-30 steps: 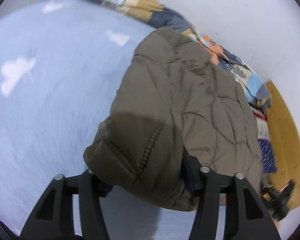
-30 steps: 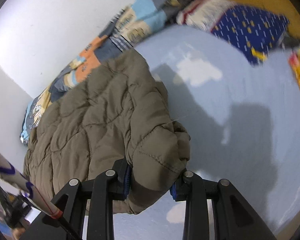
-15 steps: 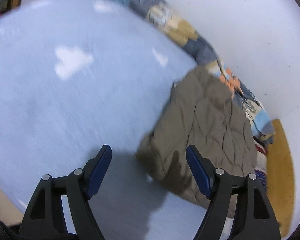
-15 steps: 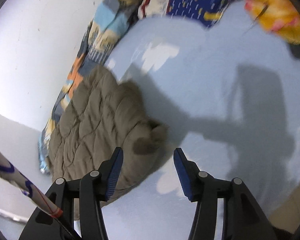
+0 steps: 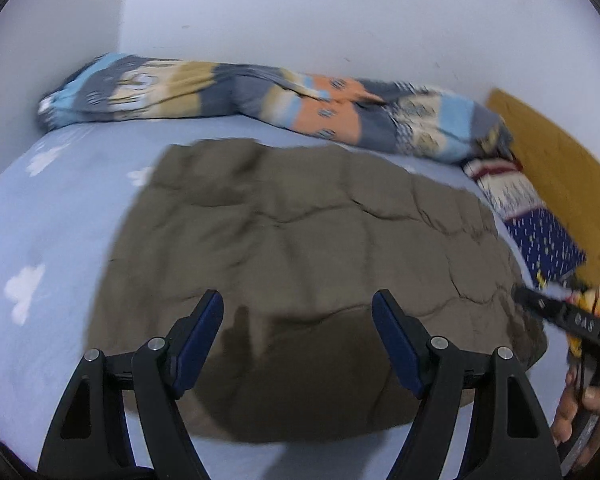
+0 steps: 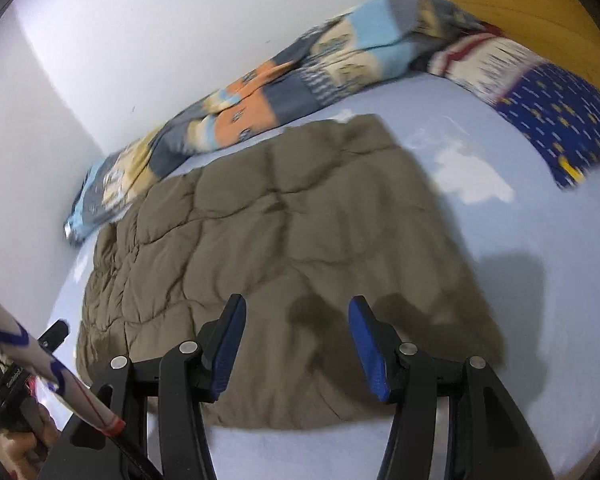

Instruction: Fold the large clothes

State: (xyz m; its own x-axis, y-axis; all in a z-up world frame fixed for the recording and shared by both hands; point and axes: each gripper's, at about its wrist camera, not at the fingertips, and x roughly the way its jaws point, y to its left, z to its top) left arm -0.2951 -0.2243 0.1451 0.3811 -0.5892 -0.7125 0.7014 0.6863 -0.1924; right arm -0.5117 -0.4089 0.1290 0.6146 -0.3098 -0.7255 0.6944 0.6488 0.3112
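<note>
The quilted olive jacket [image 5: 308, 240], centre frame, looks soft, bulky and light; best gripped at its near hem. The left gripper [image 5: 298, 320] and right gripper [image 6: 296, 320] both gape, holding nothing.

My left gripper [image 5: 298, 310] points forward and down with its jaws spread wide and nothing between the blue pads [image 5: 202, 330]. My right gripper [image 6: 296, 316] is angled down the same way, jaws apart and empty. At the left view's right edge, my right hand [image 5: 580, 412] grips its handle.
</note>
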